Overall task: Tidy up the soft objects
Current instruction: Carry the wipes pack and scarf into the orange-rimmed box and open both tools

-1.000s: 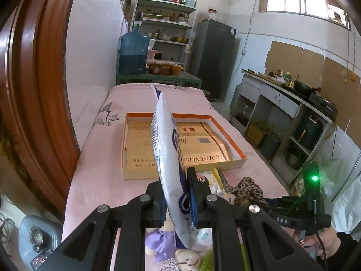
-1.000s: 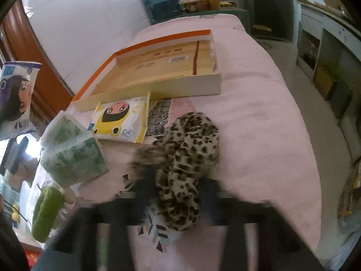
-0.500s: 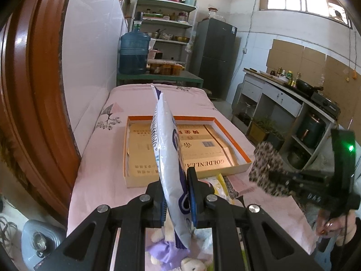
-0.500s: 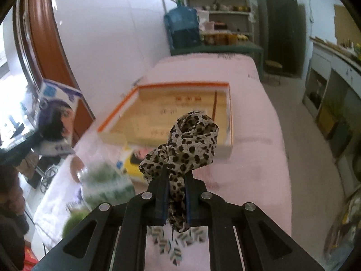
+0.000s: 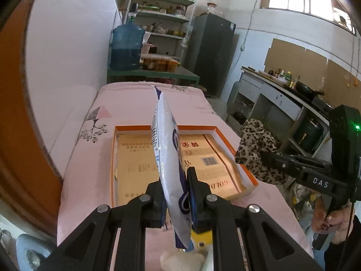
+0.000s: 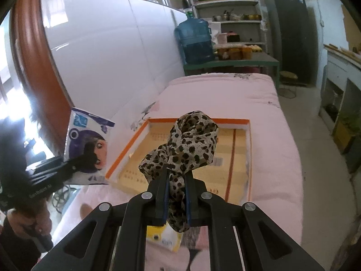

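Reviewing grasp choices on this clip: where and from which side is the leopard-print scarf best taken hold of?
As gripped now: the right gripper is shut on the leopard-print scarf at its narrow gathered waist, coming from below, with the bulky knot bunched above the fingers and a short tail hanging under. That bulge probably keeps the thin fabric from slipping through. The left gripper holds the white packet.

A lived-in home kitchen: open shelves [image 5: 162, 11] crowded with pots and jars, a blue water jug [image 5: 126, 45], a dark refrigerator [image 5: 212, 52], and a counter [image 5: 282, 90] with bottles and a wok.
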